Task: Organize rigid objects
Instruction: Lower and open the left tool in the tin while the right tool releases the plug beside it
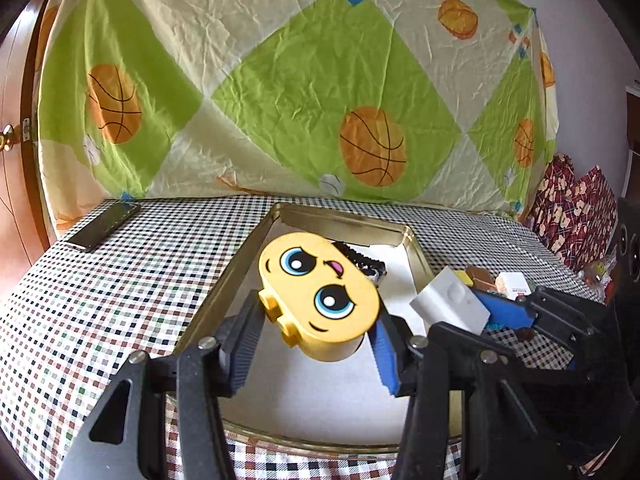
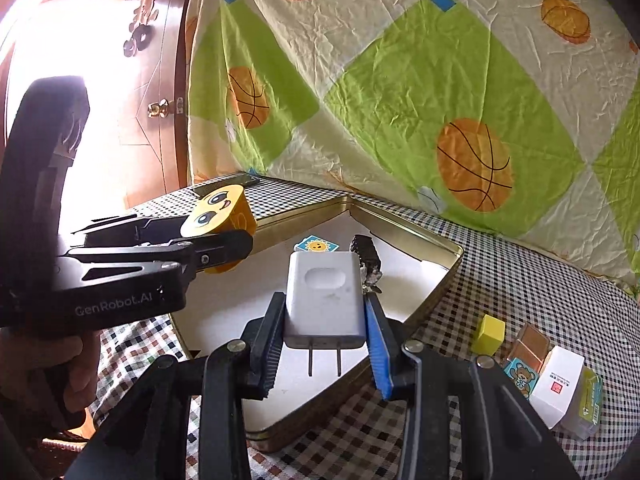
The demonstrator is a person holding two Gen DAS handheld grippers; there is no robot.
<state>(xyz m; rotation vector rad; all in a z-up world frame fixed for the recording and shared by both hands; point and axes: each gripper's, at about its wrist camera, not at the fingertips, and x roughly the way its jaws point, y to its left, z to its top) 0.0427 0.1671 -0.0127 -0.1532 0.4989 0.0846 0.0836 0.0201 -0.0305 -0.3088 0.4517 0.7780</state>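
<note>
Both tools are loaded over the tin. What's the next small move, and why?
Probably lower the right tool and set the charger on the bare white floor of the tin. It is gripped with prongs toward the camera, hanging above the tin, clear of the dark item and sun card further in. The left tool holds the yellow toy alongside, so keep them apart.

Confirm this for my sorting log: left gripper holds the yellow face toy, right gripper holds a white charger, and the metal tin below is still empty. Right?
Not quite. The metal tin already holds a sun card and a dark wrapped piece, as the right wrist view shows. The rest stands: left gripper holds the yellow face toy, right gripper the white charger.
</note>
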